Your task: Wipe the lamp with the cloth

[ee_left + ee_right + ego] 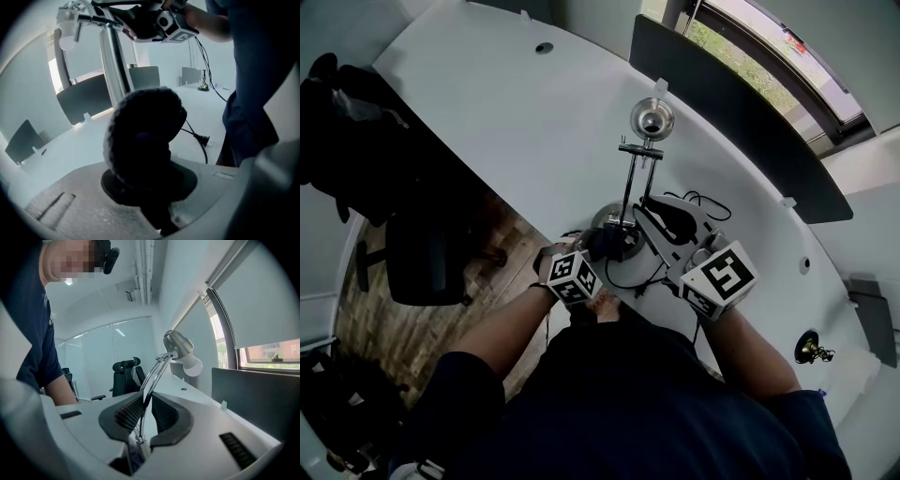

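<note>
Left gripper (pixel 598 251): jaws closed on the cloth, low at the foot of the lamp (pixel 630 187).
Cloth (pixel 143 136): dark, bunched into a rounded wad that sticks out past the jaws; it looks to be at or just beside the base.
Base (pixel 605 218): round, on the white desk (pixel 516 122) close to the near edge, partly covered by the cloth.
Arm (pixel 153 375): two thin chrome rods rising from the base toward the head.
Head (pixel 652 119): chrome shade with a white bulb, at the far end, well apart from both grippers.
Right gripper (pixel 143 411): jaws narrow, clamped on the arm low down, bracing the lamp.
Cord (pixel 199 136): black, plug lying loose on the desk near the base.
Step, as I judge it: wiping at the base, with the rods and head not yet reached.
Doing it well: press the wad's soft face on the metal, rub round the base, then slide up the rods; hold the clamp steady so the lamp neither tips nor swings, and avoid the cord.
</note>
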Demonstrator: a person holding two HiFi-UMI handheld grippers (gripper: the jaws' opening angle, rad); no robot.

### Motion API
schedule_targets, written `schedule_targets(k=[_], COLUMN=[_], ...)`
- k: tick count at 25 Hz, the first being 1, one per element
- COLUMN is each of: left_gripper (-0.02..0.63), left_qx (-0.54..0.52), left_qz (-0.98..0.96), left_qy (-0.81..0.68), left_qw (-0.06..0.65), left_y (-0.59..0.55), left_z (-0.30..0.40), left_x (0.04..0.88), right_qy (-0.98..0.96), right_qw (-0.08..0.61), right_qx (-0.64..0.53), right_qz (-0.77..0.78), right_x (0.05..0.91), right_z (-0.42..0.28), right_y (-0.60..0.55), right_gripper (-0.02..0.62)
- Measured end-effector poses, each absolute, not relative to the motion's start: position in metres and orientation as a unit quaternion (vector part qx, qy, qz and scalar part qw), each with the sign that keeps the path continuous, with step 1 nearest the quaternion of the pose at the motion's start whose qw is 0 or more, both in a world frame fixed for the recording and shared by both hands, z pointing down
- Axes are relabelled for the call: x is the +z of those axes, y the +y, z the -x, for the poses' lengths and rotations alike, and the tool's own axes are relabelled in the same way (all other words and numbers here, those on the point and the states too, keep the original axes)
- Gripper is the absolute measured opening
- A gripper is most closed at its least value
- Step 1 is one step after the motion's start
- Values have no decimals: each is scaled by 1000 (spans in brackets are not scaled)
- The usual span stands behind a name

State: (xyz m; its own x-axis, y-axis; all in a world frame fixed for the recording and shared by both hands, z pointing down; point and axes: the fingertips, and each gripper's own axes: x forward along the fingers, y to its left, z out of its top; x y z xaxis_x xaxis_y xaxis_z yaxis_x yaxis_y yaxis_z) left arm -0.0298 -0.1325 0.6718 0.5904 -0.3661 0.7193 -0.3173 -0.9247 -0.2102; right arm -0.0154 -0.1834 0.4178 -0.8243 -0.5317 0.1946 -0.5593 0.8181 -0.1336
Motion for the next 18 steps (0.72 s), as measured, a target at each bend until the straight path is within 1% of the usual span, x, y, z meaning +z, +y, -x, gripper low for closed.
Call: schedule_targets(k=[7, 12, 18], left_gripper=[77, 77, 77], left_qx=[-341, -290, -256], left_qz=[916, 931, 938], left_qy=[209, 222, 233], left_qw=[-23, -25, -29], left_y=[-119, -120, -109], left_z=[5, -8, 4], left_x=[612, 559, 516], right_qy=[-947, -943, -938], right_qw=[80, 86, 100], right_qx=[92, 102, 96], right_qz=[-298, -306, -318], right_x=[421, 422, 419], right_z=[14, 13, 10], right_y=[-186, -187, -184], right_gripper=[60, 60, 60])
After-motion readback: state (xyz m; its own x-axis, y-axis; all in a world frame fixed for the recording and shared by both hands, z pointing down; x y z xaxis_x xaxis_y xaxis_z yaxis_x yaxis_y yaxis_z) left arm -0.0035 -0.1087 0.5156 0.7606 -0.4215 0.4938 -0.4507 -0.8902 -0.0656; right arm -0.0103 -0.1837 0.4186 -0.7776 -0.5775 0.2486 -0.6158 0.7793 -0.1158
